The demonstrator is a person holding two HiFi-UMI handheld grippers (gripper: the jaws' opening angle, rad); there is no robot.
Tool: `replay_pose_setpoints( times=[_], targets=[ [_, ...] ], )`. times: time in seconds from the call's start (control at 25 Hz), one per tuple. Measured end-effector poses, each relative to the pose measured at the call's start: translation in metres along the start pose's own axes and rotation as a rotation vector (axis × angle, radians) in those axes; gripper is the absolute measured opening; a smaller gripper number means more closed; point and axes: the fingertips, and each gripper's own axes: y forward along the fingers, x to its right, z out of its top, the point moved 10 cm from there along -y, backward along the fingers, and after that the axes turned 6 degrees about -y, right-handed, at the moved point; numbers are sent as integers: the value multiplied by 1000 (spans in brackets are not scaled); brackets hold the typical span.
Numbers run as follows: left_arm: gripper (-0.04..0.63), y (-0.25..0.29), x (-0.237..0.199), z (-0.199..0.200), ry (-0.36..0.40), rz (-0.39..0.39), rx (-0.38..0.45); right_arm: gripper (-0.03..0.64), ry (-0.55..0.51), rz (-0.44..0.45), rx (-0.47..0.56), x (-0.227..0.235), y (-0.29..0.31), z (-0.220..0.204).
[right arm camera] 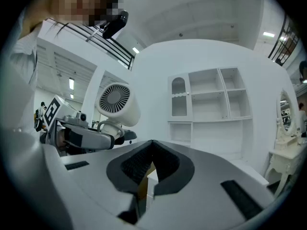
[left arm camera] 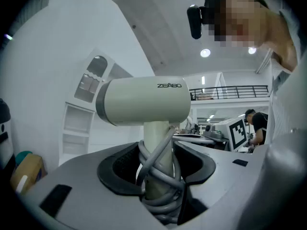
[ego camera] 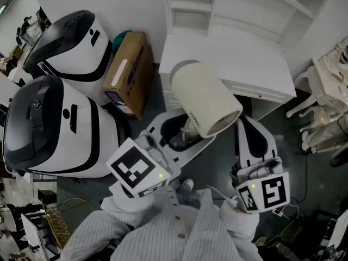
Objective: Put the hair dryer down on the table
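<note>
A cream hair dryer (ego camera: 204,99) with a grey cord wound round its handle is held up in the air, near the front edge of the white table (ego camera: 228,53). My left gripper (ego camera: 182,132) is shut on the handle, with the pads pressing the cord-wrapped stem (left arm camera: 158,171). The barrel (left arm camera: 144,99) lies across above the jaws. My right gripper (ego camera: 255,129) hangs to the right of the dryer, shut and holding nothing (right arm camera: 151,164). From the right gripper view I see the dryer's rear grille (right arm camera: 115,102).
White shelving (ego camera: 244,4) rises behind the table. Two large white-and-black machines (ego camera: 60,124) stand on the floor at the left, with a cardboard box (ego camera: 128,72) leaning beside them. A white chair (ego camera: 326,86) is at the right, a wire basket (ego camera: 54,219) at the lower left.
</note>
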Motion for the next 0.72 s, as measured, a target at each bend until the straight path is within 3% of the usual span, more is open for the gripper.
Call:
replay_pose_setpoints(
  times=[0.72],
  targets=[
    [218, 18, 31, -13, -8, 58, 26, 11, 19, 55, -8, 21, -25, -14]
  ],
)
